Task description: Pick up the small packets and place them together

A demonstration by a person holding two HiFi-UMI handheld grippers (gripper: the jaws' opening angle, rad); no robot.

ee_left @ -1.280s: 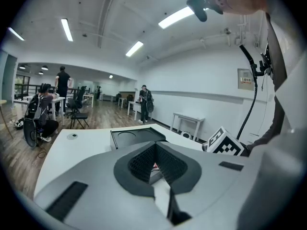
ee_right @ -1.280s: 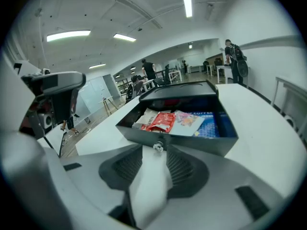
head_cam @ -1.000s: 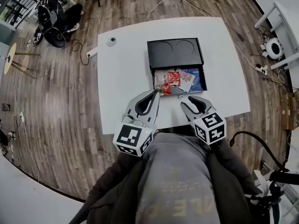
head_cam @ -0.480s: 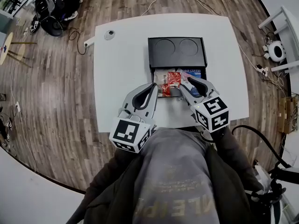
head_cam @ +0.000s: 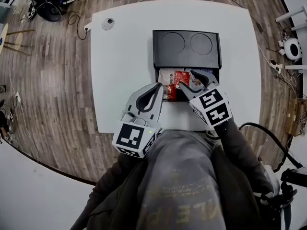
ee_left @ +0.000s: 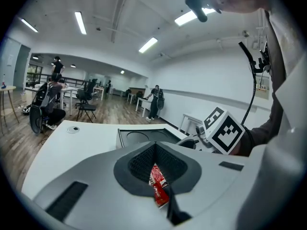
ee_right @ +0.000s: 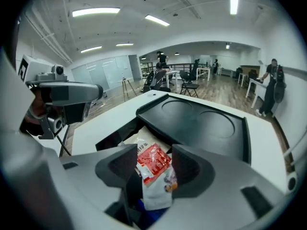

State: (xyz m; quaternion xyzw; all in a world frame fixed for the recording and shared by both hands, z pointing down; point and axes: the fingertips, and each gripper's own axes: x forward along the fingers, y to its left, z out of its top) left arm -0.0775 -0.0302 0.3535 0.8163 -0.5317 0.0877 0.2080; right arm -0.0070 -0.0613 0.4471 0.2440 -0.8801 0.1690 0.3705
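White surface (head_cam: 120, 56) carries a black tray (head_cam: 187, 42), with both tools at its open compartment. There the left tool (head_cam: 160, 86) is closed on a slim red sachet (ee_left: 158, 186), a grip only its own view shows, the sachet's long axis along the jaws. Beside it the right tool (head_cam: 191, 79) has just been widening its jaws. They straddle, without pressing, a red packet (ee_right: 153, 163) lying on a white packet (ee_right: 158, 193).

Smooth matt white table (head_cam: 120, 80) over a wood-plank floor (head_cam: 57, 109). Matt black plastic tray (head_cam: 187, 49). Glossy, crinkled red packet (ee_left: 158, 188); shiny foil-like sachets (ee_right: 153, 169). Left gripper (head_cam: 160, 87) and right gripper (head_cam: 188, 81): smooth grey plastic, black ribbed pads (ee_left: 139, 164).
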